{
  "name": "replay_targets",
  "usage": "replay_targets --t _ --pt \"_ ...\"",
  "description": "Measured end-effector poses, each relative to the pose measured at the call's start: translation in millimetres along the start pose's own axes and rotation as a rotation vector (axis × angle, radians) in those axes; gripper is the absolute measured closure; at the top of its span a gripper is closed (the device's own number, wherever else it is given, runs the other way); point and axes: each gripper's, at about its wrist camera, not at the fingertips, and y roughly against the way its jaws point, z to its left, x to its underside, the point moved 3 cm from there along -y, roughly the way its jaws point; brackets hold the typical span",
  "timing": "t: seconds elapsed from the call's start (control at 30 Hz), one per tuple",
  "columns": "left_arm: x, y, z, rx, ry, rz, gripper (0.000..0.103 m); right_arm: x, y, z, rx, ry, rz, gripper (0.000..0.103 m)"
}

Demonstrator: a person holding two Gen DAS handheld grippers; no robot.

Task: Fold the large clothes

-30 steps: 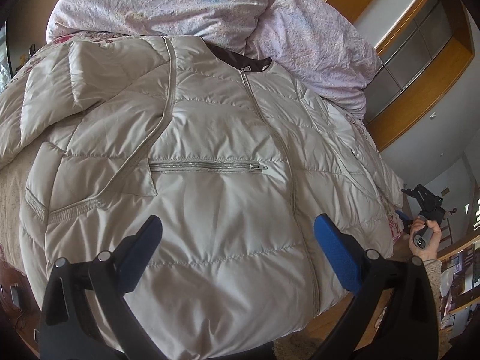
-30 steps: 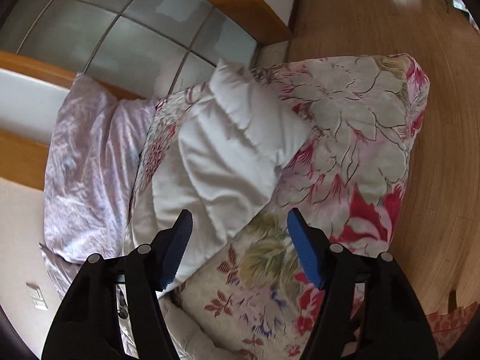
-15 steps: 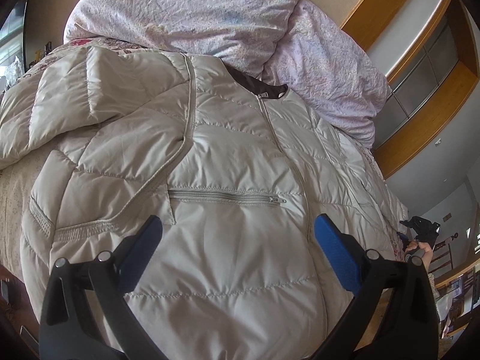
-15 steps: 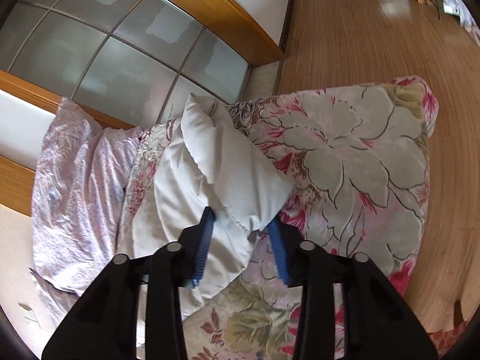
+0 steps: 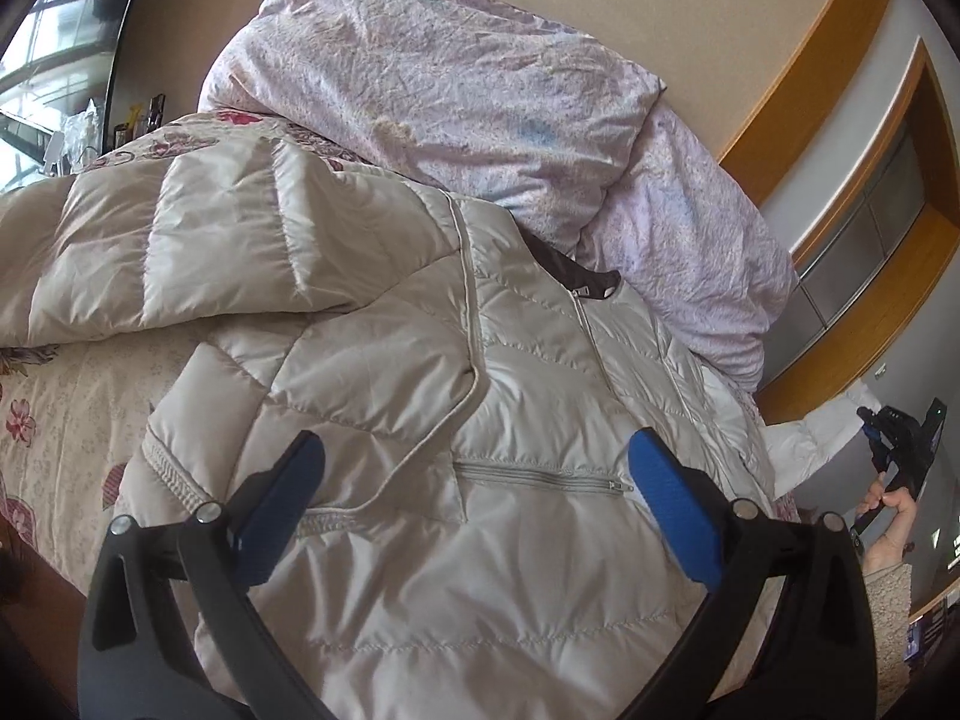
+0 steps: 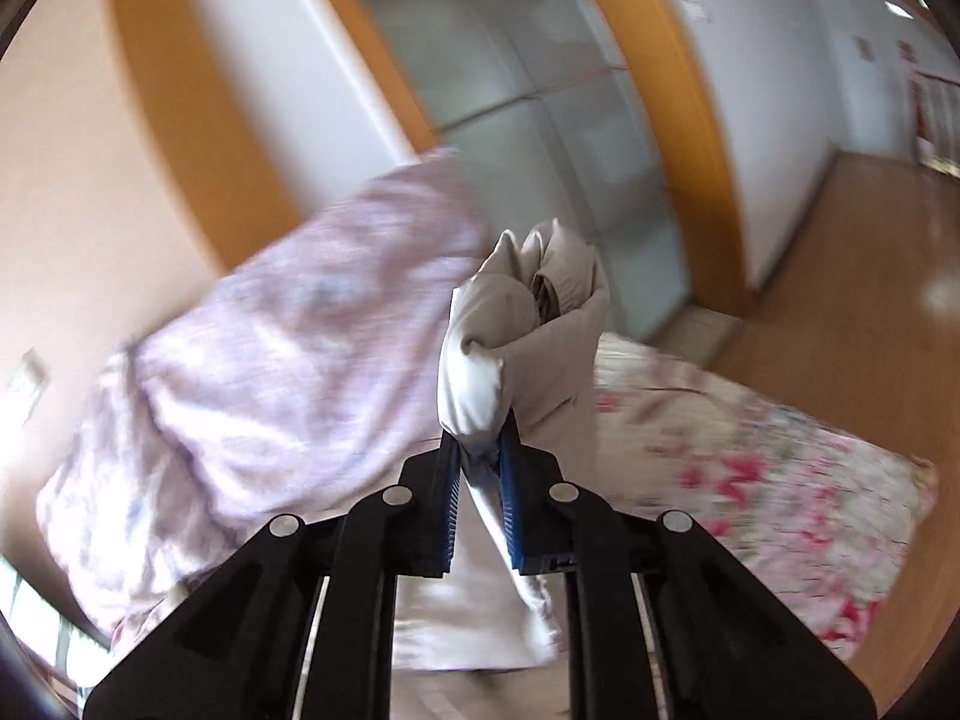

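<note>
A beige quilted puffer jacket (image 5: 480,420) lies front up on the floral bed, its one sleeve (image 5: 198,252) folded across at the left. My left gripper (image 5: 480,492) is open and empty, hovering over the jacket's lower front near the pocket zipper (image 5: 540,477). My right gripper (image 6: 480,450) is shut on the end of the other sleeve (image 6: 528,324) and holds it lifted off the bed. It also shows far right in the left wrist view (image 5: 900,438), with the white sleeve (image 5: 810,438) stretched toward it.
Pink-lilac pillows (image 5: 480,78) lie at the head of the bed (image 5: 54,396), also in the right wrist view (image 6: 270,360). A wooden-framed frosted glass panel (image 6: 570,138) stands behind. Wood floor (image 6: 840,270) lies to the right of the bed.
My right gripper closed on the sleeve end and lifted it up off the bed, swinging the view. My left gripper moved slightly forward over the jacket, still open.
</note>
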Motion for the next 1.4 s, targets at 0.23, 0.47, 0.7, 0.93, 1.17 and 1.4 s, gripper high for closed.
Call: replay_targets --t 0.23,0.47,0.7,0.93,1.17,1.4 --pt "-4.8 15.7 20.7 -0.064 0.004 -0.049 0.002 47.2 3.5 138.1 -0.371 0.181 0.138 0.09" --pt "-11.7 32.5 55.7 -0.137 0.074 -0.09 0.002 130.7 -24.1 222.6 -0.517 0.283 0.361 0.09" --pt "-15.1 44.7 92.2 -0.151 0.182 -0.123 0.003 239.2 -49.9 265.8 -0.451 0.463 0.564 0.09" --pt "-17.6 49.1 110.5 -0.175 0.217 -0.132 0.003 306.2 -54.8 280.8 -0.308 0.73 0.614 0.08" --pt "-18.1 48.9 133.4 -0.2 0.276 -0.129 0.003 277.7 -33.1 291.4 -0.453 0.627 0.656 0.041" --pt "-15.6 52.1 155.2 -0.192 0.363 -0.141 0.003 258.0 -83.3 280.8 -0.2 0.638 0.489 0.046"
